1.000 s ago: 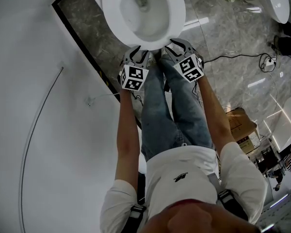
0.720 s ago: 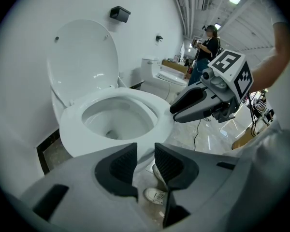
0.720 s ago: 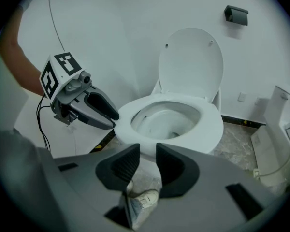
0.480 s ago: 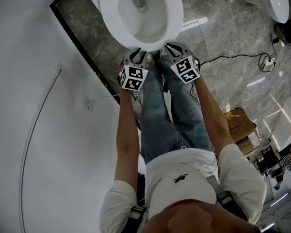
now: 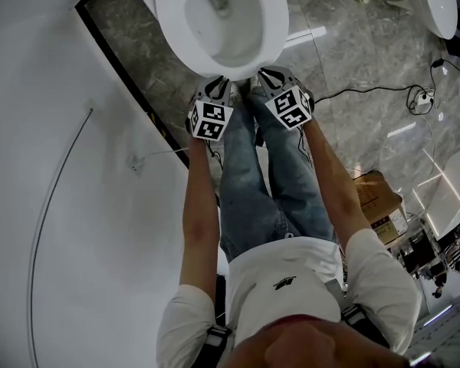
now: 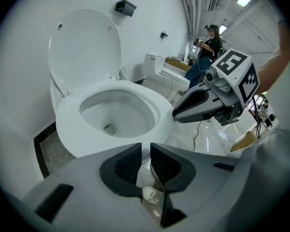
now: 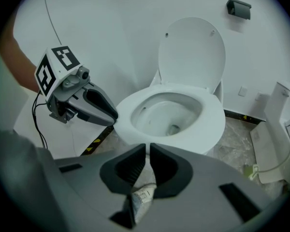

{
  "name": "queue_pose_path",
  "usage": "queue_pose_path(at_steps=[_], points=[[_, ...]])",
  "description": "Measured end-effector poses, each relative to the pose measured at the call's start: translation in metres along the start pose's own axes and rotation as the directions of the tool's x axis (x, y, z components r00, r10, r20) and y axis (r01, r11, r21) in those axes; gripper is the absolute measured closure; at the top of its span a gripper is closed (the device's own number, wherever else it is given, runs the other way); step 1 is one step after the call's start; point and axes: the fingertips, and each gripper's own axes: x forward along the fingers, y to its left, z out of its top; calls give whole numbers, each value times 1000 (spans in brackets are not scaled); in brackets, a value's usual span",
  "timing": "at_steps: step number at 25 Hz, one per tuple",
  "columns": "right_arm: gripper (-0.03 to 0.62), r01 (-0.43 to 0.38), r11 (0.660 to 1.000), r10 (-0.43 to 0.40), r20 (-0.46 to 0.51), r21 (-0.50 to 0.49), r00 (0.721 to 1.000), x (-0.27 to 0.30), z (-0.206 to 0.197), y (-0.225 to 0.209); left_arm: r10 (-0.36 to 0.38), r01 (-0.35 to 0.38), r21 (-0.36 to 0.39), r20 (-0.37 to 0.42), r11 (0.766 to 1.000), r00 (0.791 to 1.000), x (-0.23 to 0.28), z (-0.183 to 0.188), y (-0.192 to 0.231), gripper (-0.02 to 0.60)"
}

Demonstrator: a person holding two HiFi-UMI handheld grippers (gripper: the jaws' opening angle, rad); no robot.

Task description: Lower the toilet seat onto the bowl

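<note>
Seat [image 6: 66, 112] lies flat on the bowl [image 6: 77, 144], ring all round the rim. Lid [image 6: 84, 47] stands upright at the back. Both grippers hang just off the bowl's front edge, touching nothing. Left gripper [image 6: 145, 153] jaws have just been closing, now narrow w/ a clear slit, nothing betw. them. Right gripper [image 7: 148, 153] likewise, nearly together & empty (only a shoe [image 7: 144, 195] shows below). Lowering looks done. To finish well: check seat sits square, no gap at front, then back off w/o knocking the lid.
</note>
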Motion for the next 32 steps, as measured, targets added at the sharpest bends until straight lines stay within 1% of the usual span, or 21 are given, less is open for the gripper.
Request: queue_pose_path(at_steps=[9,21,26,32], points=[[551,-8,1000,7,-46,-10,999,12,-12,2,-9,8,-29,-22,1000,1000,12,-11,0,523],[551,-22,1000,21,-94,-9,995,23,-21,2,-2,1,-27,-51,1000,999,26,-17,-1,545],[554,-13,1000,12,-50,-18,999,14,-7,3,41,-42,-36,-33,998,999,17,-9,7,551],[557,9,1000,-9,36,-12,999,-8,23,1,68,-66,-44,60,997,996,-14,21,15,552]])
